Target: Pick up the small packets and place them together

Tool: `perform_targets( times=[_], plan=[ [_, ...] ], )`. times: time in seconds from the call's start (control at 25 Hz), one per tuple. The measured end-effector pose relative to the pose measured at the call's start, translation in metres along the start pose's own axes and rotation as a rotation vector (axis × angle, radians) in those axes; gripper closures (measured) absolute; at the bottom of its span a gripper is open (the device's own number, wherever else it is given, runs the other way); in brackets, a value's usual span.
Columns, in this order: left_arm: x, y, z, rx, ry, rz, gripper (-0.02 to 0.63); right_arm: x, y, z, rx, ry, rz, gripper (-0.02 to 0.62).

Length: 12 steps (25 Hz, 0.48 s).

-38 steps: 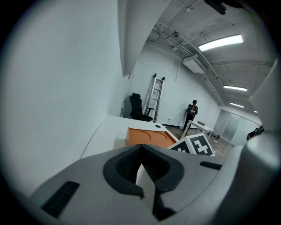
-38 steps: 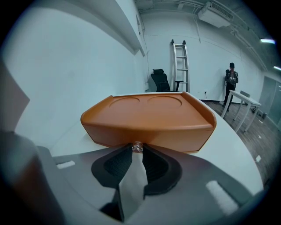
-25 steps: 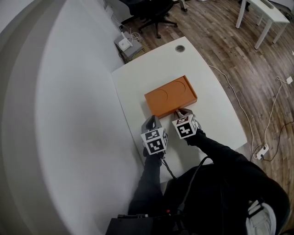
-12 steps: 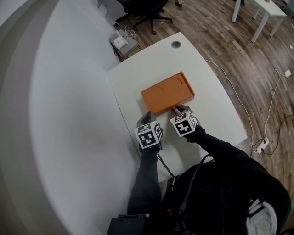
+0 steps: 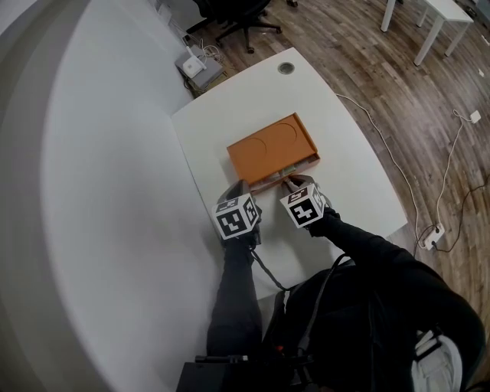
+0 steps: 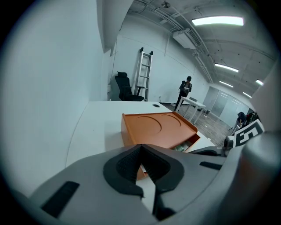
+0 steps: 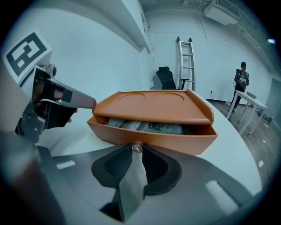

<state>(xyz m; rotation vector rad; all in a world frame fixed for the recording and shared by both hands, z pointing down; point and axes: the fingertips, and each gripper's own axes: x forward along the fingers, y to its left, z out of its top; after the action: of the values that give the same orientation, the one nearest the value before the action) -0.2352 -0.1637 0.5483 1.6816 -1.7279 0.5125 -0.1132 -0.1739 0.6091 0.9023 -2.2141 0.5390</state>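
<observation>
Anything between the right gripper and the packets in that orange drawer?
Yes. The drawer front stands between the right gripper, jaws shut on its knob, and the packets. The drawer is only partly out, so the orange box top covers most of them from above.

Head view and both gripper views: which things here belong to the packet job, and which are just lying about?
In the job: orange box, its drawer, packets inside it, drawer knob, right gripper shut on that knob, left gripper at the box corner.

Lying about: office chair, ladder, side table, power strip on the floor, person in the background.
</observation>
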Motion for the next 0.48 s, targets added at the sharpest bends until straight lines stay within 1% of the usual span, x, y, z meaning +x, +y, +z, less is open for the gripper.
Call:
perform_targets(
  times=[0.28,0.48],
  plan=[
    [0.000,-0.001,0.000,-0.010,0.025,-0.057,0.607,-0.012,0.004,-0.014,-0.003,0.009,0.010,0.523],
    [0.002,0.000,0.001,-0.008,0.031,-0.073,0.607,-0.018,0.007,-0.023,-0.002,0.015,0.019,0.523]
  ],
)
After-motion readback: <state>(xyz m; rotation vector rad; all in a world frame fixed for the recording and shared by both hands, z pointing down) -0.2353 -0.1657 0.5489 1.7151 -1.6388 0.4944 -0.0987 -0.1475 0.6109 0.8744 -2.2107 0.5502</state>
